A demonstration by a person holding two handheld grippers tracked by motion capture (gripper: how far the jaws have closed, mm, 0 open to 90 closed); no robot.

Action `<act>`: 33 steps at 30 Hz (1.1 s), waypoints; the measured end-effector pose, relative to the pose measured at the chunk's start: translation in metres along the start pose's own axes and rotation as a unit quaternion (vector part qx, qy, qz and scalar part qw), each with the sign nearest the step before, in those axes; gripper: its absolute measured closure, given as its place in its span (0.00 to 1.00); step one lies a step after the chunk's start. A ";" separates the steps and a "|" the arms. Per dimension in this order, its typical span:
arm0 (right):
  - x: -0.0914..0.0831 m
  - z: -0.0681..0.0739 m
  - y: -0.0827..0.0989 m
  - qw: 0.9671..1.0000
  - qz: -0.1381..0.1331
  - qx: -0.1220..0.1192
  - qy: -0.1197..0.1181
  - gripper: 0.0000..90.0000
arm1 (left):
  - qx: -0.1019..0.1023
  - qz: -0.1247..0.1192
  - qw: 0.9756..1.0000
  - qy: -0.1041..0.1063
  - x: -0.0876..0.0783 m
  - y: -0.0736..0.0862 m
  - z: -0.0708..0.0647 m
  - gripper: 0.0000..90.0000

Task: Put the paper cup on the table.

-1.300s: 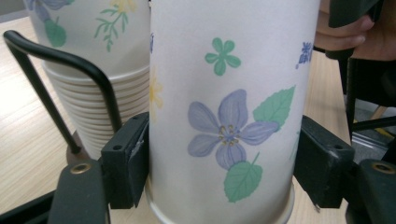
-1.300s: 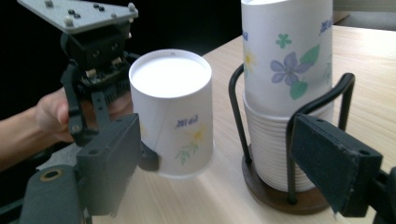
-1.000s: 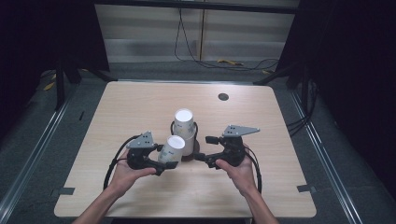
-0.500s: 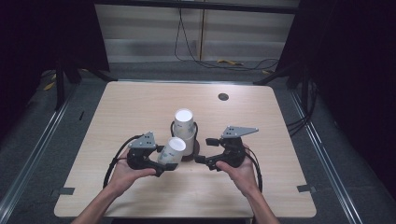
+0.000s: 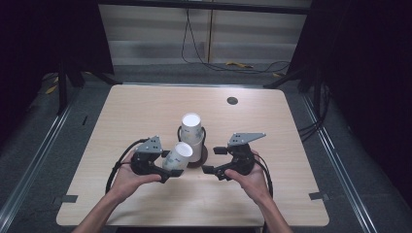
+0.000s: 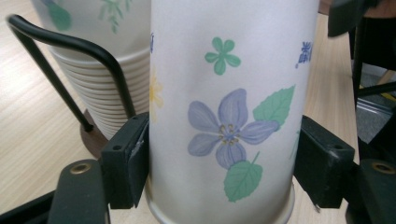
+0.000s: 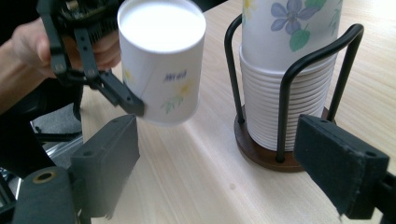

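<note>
My left gripper (image 5: pixel 173 166) is shut on a white paper cup (image 5: pixel 179 155) with flower prints, held upside down and tilted, its white base up. In the left gripper view both pads (image 6: pixel 135 163) press the cup's (image 6: pixel 224 107) sides. Just behind it a stack of the same cups (image 5: pixel 191 130) stands upside down in a black wire holder (image 5: pixel 202 145) on a round brown base. The held cup is apart from the stack. My right gripper (image 5: pixel 214 160) is open to the right of the holder, with nothing between its fingers; its own view has the held cup (image 7: pixel 161 60) and the stack (image 7: pixel 285 93) ahead.
The wooden table (image 5: pixel 121 116) has a small dark round hole (image 5: pixel 232 100) near its far edge. Black cables loop behind both hands. Dark floor and rails surround the table on all sides.
</note>
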State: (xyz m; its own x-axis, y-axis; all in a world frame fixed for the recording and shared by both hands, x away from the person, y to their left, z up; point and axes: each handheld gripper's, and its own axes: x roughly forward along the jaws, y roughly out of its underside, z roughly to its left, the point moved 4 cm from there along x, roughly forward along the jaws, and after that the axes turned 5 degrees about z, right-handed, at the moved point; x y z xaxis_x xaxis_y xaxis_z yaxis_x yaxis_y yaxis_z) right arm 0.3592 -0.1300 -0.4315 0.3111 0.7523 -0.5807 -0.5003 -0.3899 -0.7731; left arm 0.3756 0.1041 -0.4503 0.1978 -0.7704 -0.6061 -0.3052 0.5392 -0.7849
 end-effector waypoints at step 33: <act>0.010 0.006 0.004 0.996 0.083 -0.044 0.010 0.17 | 0.052 0.093 0.994 0.005 0.013 -0.008 -0.005 0.32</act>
State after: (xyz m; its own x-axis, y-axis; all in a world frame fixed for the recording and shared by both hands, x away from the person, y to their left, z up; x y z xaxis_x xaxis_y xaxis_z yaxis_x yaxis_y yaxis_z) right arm 0.3556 -0.1213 -0.4389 0.2468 0.6629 -0.7068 -0.4738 -0.5537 -0.6848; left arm 0.3762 0.0878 -0.4509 0.1385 -0.6574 -0.7407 -0.2371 0.7042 -0.6693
